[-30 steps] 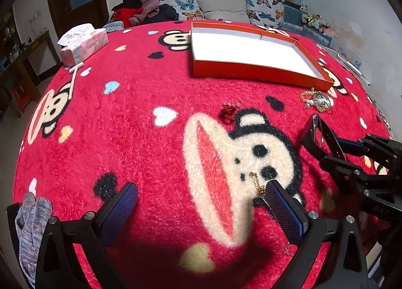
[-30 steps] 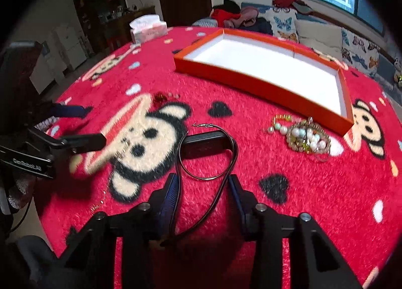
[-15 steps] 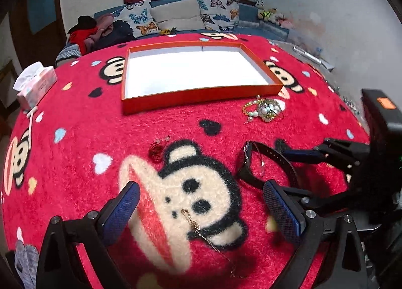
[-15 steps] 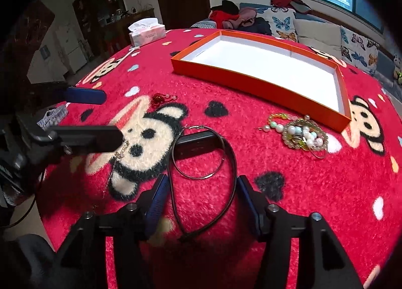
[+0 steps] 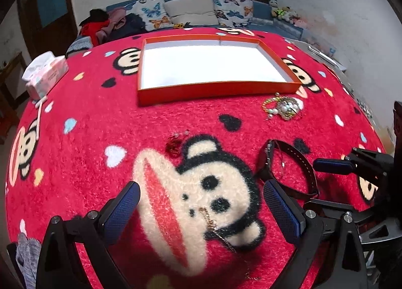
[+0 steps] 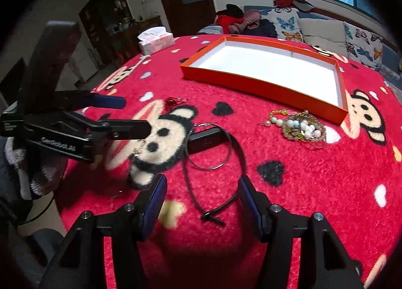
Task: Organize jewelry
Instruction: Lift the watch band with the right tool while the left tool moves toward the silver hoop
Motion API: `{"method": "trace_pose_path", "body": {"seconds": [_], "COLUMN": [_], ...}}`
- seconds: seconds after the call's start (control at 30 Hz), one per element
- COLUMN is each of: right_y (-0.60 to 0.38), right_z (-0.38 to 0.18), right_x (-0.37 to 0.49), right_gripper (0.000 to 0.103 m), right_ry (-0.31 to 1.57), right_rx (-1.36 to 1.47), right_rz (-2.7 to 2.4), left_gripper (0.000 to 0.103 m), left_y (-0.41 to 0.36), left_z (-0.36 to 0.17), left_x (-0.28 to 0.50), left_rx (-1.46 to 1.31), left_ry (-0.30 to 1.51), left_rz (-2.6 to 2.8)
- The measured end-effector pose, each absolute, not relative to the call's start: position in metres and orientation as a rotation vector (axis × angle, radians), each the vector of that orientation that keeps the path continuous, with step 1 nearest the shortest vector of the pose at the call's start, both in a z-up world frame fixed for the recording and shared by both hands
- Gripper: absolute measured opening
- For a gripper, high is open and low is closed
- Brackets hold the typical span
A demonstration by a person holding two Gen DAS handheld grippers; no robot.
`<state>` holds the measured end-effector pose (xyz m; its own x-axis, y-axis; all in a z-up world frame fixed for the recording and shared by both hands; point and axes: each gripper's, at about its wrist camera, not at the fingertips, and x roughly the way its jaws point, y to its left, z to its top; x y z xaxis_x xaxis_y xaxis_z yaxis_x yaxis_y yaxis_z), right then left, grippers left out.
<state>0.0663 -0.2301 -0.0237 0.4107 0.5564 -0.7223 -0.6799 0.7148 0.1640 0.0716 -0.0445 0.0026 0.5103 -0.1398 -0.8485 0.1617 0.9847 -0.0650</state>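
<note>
Both grippers hover over the red monkey-print blanket (image 5: 88,118). Left gripper (image 5: 201,203) is spread wide, nothing btwn its blue pads, and a thin gold chain (image 5: 213,226) lies on the cream monkey face right under it. Right gripper (image 6: 202,198) is wide open too, empty, straddling the near end of a black cord necklace (image 6: 213,183) w/ a small knot at the bottom.

The cord loops up to a dark rectangular watch-like piece (image 6: 206,139), and a thin silver hoop (image 6: 208,148) lies across the loop. Red bead earrings (image 5: 174,144) sit by the monkey's ear, apart from the rest. A tangle of pearl and yellow-green bead bracelets (image 6: 299,127) lies just beside the near-right corner of the orange tray (image 6: 263,89). Tray has a white floor, no jewelry inside.

Pink tissue box (image 5: 46,73) sits at the blanket's far left edge, well apart from the pieces.
</note>
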Motion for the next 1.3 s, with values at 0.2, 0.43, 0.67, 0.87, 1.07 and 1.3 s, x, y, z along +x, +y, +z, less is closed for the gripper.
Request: {"method": "trace_pose_path", "body": {"seconds": [0.2, 0.43, 0.67, 0.87, 1.07, 1.3], "right_y": [-0.233, -0.248, -0.253, -0.254, -0.253, -0.249], "right_z": [-0.022, -0.027, -0.027, -0.03, -0.031, -0.031], "right_x": [0.064, 0.068, 0.067, 0.07, 0.069, 0.071], "right_gripper": [0.064, 0.064, 0.064, 0.064, 0.064, 0.064], "right_ry": [0.837, 0.855, 0.847, 0.853, 0.854, 0.854], "right_rx": [-0.138, -0.101, -0.074, -0.063, -0.069, -0.082], "right_rz": [0.789, 0.759, 0.764, 0.768, 0.765, 0.768], "left_gripper": [0.103, 0.103, 0.103, 0.103, 0.103, 0.103], "left_y": [-0.066, -0.084, -0.08, -0.068, -0.055, -0.04], "left_z": [0.012, 0.017, -0.005, -0.02, -0.031, -0.03], "left_x": [0.07, 0.091, 0.121, 0.132, 0.132, 0.129], "left_rx": [0.079, 0.105, 0.093, 0.042, 0.039, 0.057], "left_ry": [0.99, 0.983, 1.043, 1.078, 1.105, 1.098], "left_rz": [-0.24, -0.24, -0.186, -0.18, -0.134, -0.065]}}
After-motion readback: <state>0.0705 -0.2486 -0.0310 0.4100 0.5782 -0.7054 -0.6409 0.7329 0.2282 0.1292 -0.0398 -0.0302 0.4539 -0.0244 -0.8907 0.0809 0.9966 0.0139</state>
